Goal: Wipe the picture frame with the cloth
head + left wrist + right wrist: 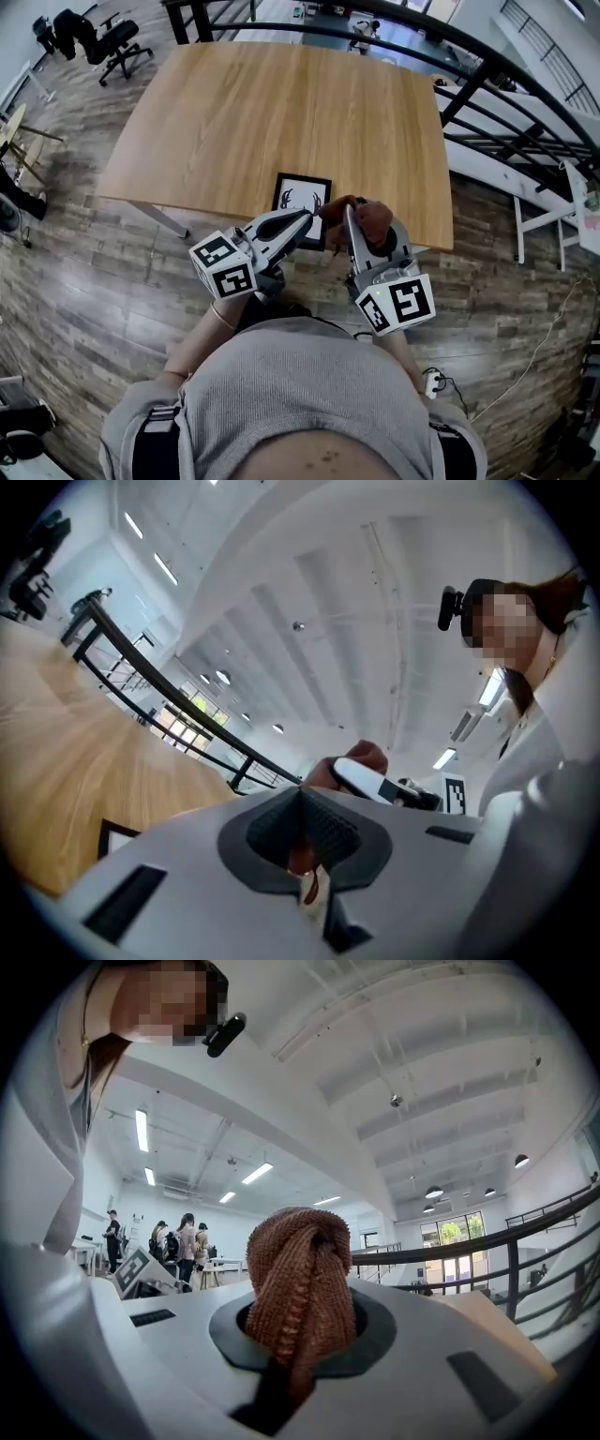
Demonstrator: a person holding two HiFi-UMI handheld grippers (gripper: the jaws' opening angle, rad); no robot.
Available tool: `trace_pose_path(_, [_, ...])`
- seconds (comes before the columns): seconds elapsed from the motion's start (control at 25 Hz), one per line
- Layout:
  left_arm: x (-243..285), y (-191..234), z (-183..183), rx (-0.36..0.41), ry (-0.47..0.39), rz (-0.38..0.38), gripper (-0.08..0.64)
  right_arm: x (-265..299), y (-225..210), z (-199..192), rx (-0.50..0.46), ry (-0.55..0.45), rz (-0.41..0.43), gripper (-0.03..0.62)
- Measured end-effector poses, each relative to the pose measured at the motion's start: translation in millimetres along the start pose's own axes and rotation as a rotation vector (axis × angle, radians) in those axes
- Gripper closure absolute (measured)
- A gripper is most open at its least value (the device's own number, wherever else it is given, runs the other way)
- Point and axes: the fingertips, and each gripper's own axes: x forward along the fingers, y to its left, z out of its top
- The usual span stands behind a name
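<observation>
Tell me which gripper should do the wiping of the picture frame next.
Right, most likely. The right gripper is already clamped on the brown cloth, while the left gripper has its jaws shut together. The picture frame lies flat on the table, close ahead of both.

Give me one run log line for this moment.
left tongs: shut | right tongs: shut on cloth | picture frame: on table, near edge

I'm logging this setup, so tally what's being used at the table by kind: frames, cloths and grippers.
Picture frame: 1
Cloth: 1
Grippers: 2, the left gripper and the right gripper
Total: 4
</observation>
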Motion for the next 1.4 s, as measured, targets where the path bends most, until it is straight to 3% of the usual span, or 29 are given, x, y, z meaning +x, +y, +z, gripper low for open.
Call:
trace_pose_path(0.2, [6,-9,4,0.165,-0.051,0.122,0.552,-6,3,0,0.001,-0.006,0.000,0.546])
trace_pose_path(0.4, [8,-12,3,0.142,-0.074,0.163,0.552,-7,5,-2,0.017,-0.003,0.013,0.546])
trace_pose_path(0.6, [5,-13,-5,0.187,-0.077,0.204,0.552,-9,5,-6,0.041,-0.015,0.017,0.546])
trace_pose_path(0.8, [-13,-19,-11,0.158,-0.096,0.230,0.552,-24,12,-11,0.063,-0.017,-0.013,0.546])
trace_pose_path(0.96, [-27,-42,-13,0.154,-0.137,0.173,0.552,-40,32,-6,0.043,-0.024,-0.020,0.546])
trace_pose_path(1.12, [-42,-68,-20,0.190,-0.124,0.163,0.552,-60,59,-3,0.033,-0.029,-0.030,0.546])
trace_pose_path(1.4, [-119,-115,-24,0.251,-0.134,0.279,0.552,-113,136,4,0.043,-0.040,-0.054,0.546])
